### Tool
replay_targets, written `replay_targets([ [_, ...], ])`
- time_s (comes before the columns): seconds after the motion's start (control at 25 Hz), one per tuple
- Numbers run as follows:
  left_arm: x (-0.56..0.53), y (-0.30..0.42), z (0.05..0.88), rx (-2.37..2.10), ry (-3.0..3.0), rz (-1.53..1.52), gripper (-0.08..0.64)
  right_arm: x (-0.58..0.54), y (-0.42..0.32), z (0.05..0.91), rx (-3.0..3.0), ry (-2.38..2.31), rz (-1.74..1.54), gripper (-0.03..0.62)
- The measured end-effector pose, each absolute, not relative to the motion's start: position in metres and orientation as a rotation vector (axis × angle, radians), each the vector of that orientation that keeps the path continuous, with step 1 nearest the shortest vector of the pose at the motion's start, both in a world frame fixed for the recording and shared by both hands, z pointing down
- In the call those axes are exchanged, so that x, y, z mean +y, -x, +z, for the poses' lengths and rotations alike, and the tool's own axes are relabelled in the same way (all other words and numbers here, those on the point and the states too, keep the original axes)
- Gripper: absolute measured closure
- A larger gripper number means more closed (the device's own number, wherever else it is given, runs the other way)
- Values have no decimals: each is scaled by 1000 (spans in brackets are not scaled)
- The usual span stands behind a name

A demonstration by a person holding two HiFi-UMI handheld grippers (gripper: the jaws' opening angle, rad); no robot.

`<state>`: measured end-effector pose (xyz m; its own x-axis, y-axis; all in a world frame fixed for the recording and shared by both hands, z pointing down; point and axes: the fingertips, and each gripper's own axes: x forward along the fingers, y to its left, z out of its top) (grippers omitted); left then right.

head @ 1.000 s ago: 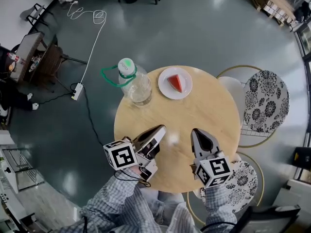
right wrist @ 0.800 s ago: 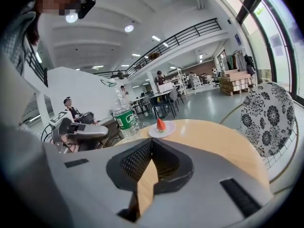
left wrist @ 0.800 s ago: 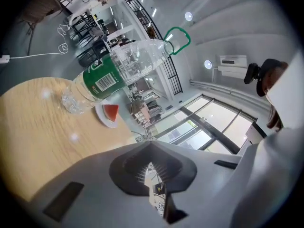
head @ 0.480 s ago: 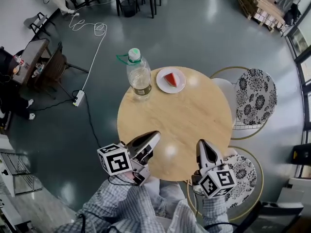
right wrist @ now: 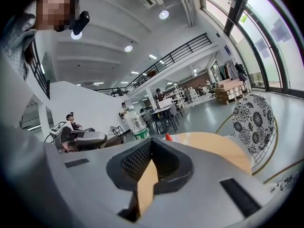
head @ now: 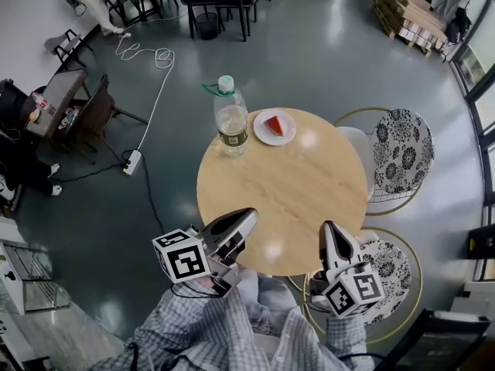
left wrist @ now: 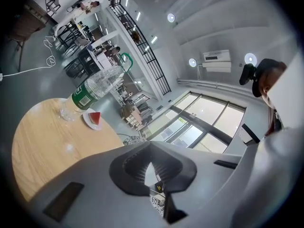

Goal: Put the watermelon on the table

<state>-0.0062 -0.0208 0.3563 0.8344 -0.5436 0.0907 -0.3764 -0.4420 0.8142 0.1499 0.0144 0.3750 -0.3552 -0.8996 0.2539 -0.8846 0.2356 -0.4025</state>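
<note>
Head view shows the left hand-held gripper (head: 247, 216) over the near-left edge of the round wooden counter (head: 286, 192), its jaws together on nothing and black-and-white square markers on its cube. At the far edge stands a clear bottle (head: 232, 122) with a green cap and a green label too small to read, and just right of it a white plate (head: 264, 136) holds the red watermelon (head: 274, 124) wedge. Over the near-right edge is the right hand-held gripper (head: 330, 227), jaws likewise closed and empty, well apart from the plate, with a floral-patterned chair (head: 402, 149) further right.
</note>
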Motion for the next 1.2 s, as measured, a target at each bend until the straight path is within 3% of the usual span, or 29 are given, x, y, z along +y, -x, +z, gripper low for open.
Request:
replay_targets([
  [1.2, -44, 9, 322, -527, -2192, -196, 554, -12, -96, 330, 2436, 1705, -636, 584],
])
